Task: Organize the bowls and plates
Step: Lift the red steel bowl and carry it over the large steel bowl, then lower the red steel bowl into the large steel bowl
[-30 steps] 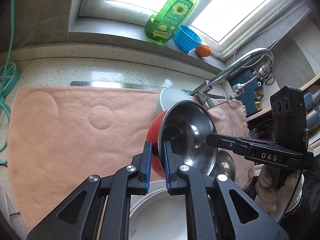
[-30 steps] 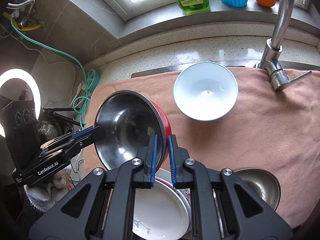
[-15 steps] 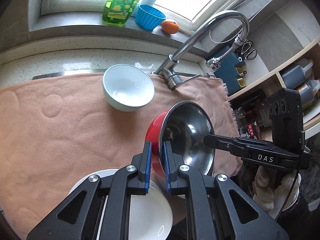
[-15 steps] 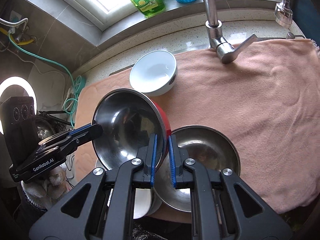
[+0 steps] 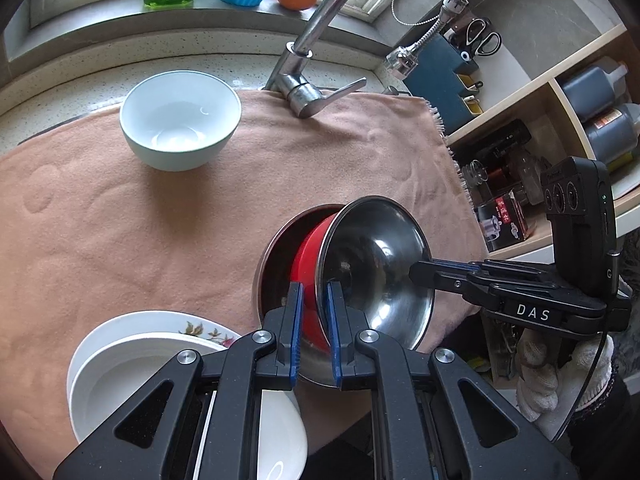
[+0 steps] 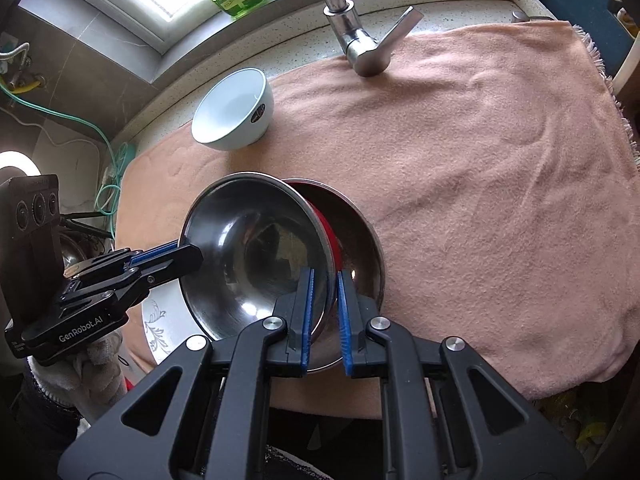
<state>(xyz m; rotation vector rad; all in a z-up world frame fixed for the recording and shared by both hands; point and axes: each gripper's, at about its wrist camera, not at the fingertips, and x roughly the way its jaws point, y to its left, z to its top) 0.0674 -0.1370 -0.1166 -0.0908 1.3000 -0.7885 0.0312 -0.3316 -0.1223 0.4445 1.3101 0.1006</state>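
Over steel bowl (image 5: 276, 264), tilted red bowl (image 5: 310, 248).

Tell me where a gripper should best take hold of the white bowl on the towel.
Grip the white bowl by its thin rim, one finger inside and one outside, coming from above. It sits upright and open on the towel, apart from the other dishes, and its curved wall looks too wide to span.

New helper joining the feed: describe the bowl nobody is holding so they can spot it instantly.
Start at the chrome faucet behind the pink towel. On the towel to the faucet's left stands a white bowl, upright and alone. Unlike the red-and-steel bowl gripped over another steel bowl, it is plain white ceramic and nothing touches it.
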